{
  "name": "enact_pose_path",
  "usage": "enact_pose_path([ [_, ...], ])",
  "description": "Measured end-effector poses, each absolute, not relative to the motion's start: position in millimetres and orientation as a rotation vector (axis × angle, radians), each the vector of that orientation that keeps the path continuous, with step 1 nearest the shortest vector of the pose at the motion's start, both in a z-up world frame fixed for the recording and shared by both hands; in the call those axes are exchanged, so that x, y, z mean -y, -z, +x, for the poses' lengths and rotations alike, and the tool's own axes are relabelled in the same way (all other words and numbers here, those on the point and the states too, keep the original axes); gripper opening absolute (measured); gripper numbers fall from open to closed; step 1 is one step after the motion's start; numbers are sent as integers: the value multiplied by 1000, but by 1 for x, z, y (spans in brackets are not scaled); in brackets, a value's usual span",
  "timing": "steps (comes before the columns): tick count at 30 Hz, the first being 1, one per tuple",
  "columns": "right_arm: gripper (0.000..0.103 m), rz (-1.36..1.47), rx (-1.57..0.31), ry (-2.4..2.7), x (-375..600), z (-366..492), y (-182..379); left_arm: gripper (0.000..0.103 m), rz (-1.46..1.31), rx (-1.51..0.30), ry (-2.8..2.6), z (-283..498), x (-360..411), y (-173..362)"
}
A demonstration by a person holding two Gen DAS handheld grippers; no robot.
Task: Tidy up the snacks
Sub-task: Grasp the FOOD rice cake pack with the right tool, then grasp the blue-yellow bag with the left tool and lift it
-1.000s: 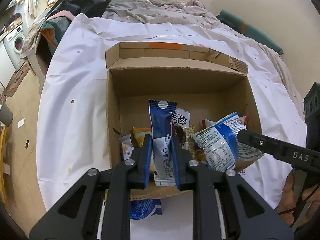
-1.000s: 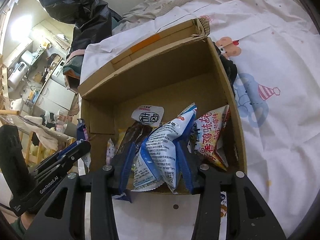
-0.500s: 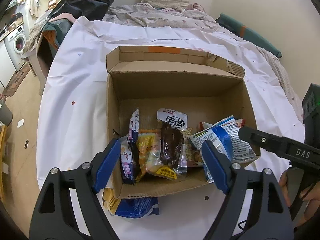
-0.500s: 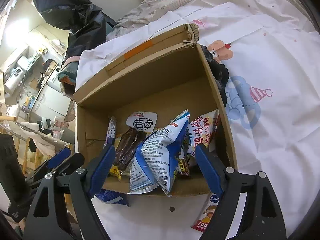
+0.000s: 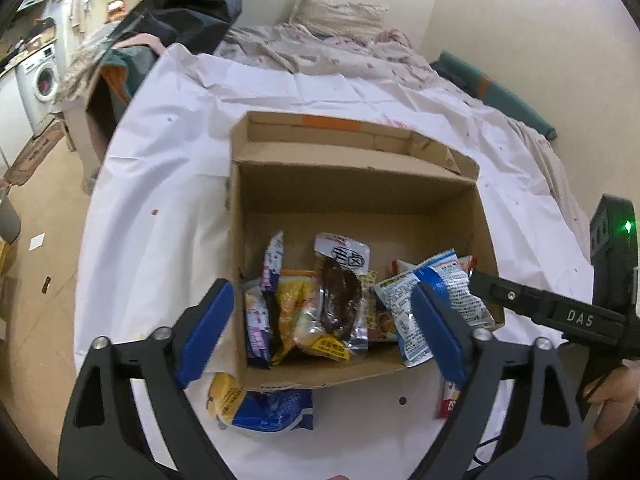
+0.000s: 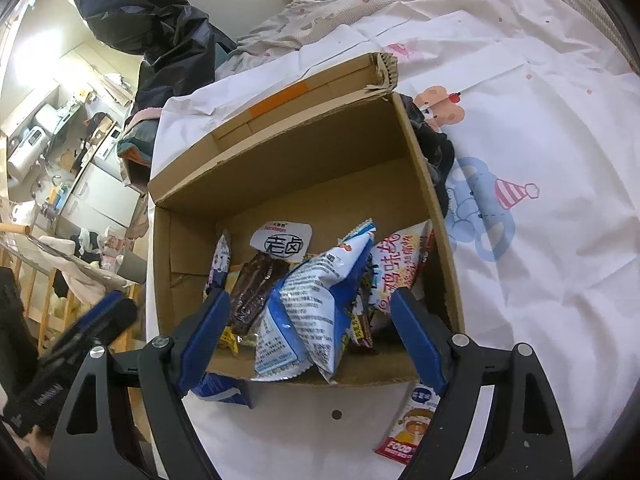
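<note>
The left gripper (image 5: 320,332) and right gripper (image 6: 310,334) (jaws just opened, nothing grasped) hung spread above snack packets (image 5: 320,312) in the cardboard box (image 5: 360,196).

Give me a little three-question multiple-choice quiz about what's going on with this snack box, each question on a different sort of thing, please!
1. Where does the dark brown snack pack lie?
A. inside the cardboard box
B. on the floor
C. on the pillow

2. What colour are the pads of the left claw?
A. red
B. blue
C. yellow

3. What is the right claw doing?
A. squeezing a packet
B. open, gripping nothing
C. clamped on the box wall

Answers:
1 A, it rests among the other packets on the box floor.
2 B, both pads show bright blue against the black frame.
3 B, its pads stand wide apart, clear of the white and blue packet below; the left claw's jaws have also just been opening, with nothing between them.
</note>
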State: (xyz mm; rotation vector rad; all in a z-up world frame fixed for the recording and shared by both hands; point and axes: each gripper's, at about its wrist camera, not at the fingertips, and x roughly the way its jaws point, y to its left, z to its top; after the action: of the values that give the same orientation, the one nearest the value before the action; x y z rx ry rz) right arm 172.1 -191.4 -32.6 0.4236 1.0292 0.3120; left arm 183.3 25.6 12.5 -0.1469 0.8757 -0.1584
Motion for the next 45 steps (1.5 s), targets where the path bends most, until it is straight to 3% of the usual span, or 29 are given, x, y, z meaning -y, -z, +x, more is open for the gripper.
enact_pose_path([
  [11, 86, 439, -1023, -287, 213, 135, 24, 93, -161, -971, 122, 153, -43, -8],
  [19, 89, 512, -1147, -273, 224, 111, 58, 93, -289, -1119, 122, 123, -61, 18],
  [25, 89, 580, -1246, -186, 243, 107, 87, 93, -350, -1126, 11, 116, -85, 28],
  [32, 88, 431, -1410, -16, 224, 124, 133, 93, -423, -1135, -78, 125, -111, 37],
  [37, 87, 87, -1439, -1, 180, 134, 144, 93, -395, -1157, -115, 129, -115, 45],
  [39, 84, 22, -1453, 9, 172, 133, 149, 93, -325, -1196, -123, 132, -110, 53],
  [40, 76, 3, -1445, 10, 170, 131, 149, 93, -304, -1218, -114, 134, -107, 57],
  [41, 60, -10, -1438, 8, 169, 130, 148, 93, -285, -1247, -93, 135, -103, 63],
  [42, 51, -20, -1435, 4, 169, 129, 146, 93, -272, -1274, -63, 136, -97, 71],
  [43, 33, -24, -1433, 4, 169, 129, 145, 93, -256, -1289, -46, 137, -91, 76],
  [45, 33, -4, -1433, -5, 171, 126, 143, 93, -198, -1304, -20, 139, -78, 84],
])
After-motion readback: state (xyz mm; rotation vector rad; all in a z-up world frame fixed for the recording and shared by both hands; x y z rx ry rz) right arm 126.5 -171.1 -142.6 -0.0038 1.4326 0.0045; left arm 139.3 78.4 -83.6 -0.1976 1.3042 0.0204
